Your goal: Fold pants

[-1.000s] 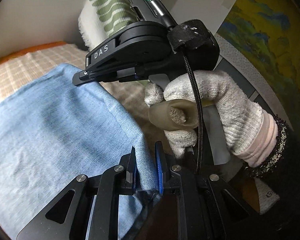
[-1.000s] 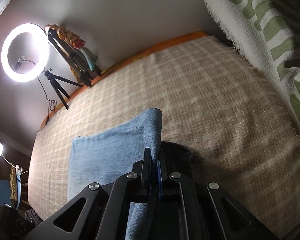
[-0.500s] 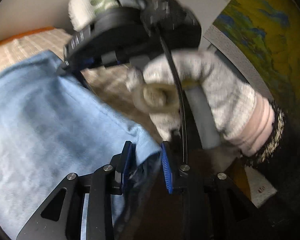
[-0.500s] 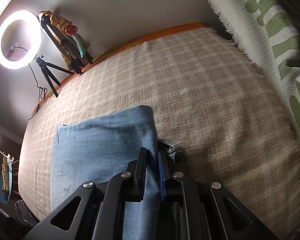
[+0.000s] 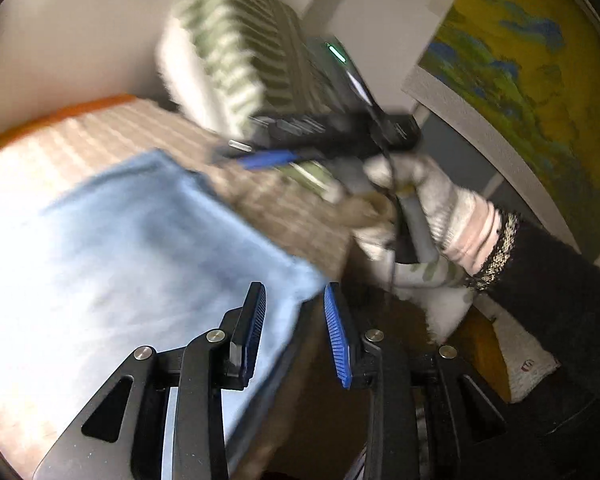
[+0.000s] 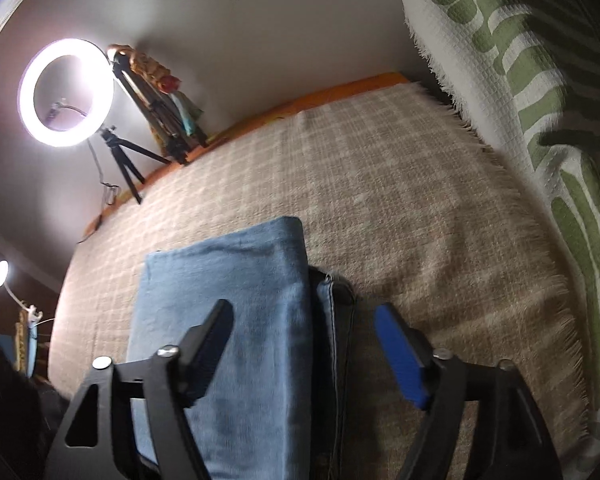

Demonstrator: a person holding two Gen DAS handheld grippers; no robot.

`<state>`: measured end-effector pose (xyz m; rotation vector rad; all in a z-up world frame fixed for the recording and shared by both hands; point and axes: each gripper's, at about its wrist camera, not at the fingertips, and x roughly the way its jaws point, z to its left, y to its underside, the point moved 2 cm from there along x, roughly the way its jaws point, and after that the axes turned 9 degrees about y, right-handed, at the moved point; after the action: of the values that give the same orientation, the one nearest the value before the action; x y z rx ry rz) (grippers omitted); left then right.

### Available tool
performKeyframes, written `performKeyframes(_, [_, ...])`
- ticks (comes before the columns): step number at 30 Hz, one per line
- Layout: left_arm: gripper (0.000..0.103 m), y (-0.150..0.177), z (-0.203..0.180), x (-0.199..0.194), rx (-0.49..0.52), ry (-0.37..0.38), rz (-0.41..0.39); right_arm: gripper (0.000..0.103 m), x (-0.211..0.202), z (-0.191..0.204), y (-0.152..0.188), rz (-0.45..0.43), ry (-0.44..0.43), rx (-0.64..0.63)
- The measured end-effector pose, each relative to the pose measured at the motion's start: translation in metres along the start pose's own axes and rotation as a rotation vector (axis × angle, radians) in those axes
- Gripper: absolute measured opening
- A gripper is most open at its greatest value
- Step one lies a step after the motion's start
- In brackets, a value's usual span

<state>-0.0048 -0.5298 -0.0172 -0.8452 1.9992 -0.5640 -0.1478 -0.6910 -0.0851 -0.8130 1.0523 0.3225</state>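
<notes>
The light blue pants (image 5: pixel 140 248) lie folded flat on a beige checked blanket (image 6: pixel 400 208). In the right wrist view the pants (image 6: pixel 228 320) show a folded edge with a darker denim layer beside it. My left gripper (image 5: pixel 296 320) hovers over the pants' near corner with its jaws opening; the cloth lies under them and the pads do not press it. My right gripper (image 6: pixel 304 320) stands wide, its jaws opening above the folded edge, with nothing gripped. A gloved hand (image 5: pixel 440 208) holds the right gripper (image 5: pixel 260 158), blurred, above the blanket past the pants' far corner.
A green-and-white patterned throw (image 6: pixel 520 80) rises along the right of the bed. A ring light (image 6: pixel 66 92) on a tripod stands by the far wall, a small lamp (image 6: pixel 0 274) at the left. A yellow and blue painting (image 5: pixel 520 80) hangs on the right.
Both grippers were shut on the pants' edge and have let it go, their jaws now apart. The left one has lifted and drawn back; the right one has come off the cloth.
</notes>
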Motion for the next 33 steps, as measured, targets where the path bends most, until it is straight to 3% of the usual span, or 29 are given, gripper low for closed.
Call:
performKeyframes(2, [0.051,0.005,0.016,-0.020,-0.040,-0.045,-0.018,0.082,0.001,-0.003,0.006,0.003,-0.042,0.005])
performKeyframes(3, [0.053,0.008,0.027,-0.032,-0.074,-0.064,-0.030,0.083,0.002,-0.003,0.010,0.006,-0.064,0.003])
performKeyframes(9, [0.057,0.034,0.098,-0.068,-0.282,-0.181,-0.057,0.084,0.023,-0.001,0.025,0.036,-0.140,-0.012])
performKeyframes(12, [0.057,0.048,0.127,-0.070,-0.429,-0.169,-0.073,0.084,0.034,-0.002,0.027,0.044,-0.173,-0.006])
performKeyframes(15, [0.057,0.056,0.141,-0.065,-0.501,-0.155,-0.080,0.084,0.045,-0.003,0.028,0.055,-0.205,-0.003])
performKeyframes(21, [0.057,0.062,0.149,-0.053,-0.559,-0.118,-0.081,0.086,0.065,0.003,0.030,0.095,-0.264,-0.022])
performKeyframes(27, [0.056,0.059,0.158,-0.045,-0.604,-0.073,-0.123,0.085,0.068,0.007,0.032,0.077,-0.309,-0.026])
performKeyframes(33, [0.050,0.051,0.160,-0.033,-0.597,-0.087,-0.111,0.070,0.072,0.037,0.037,0.080,-0.233,-0.128])
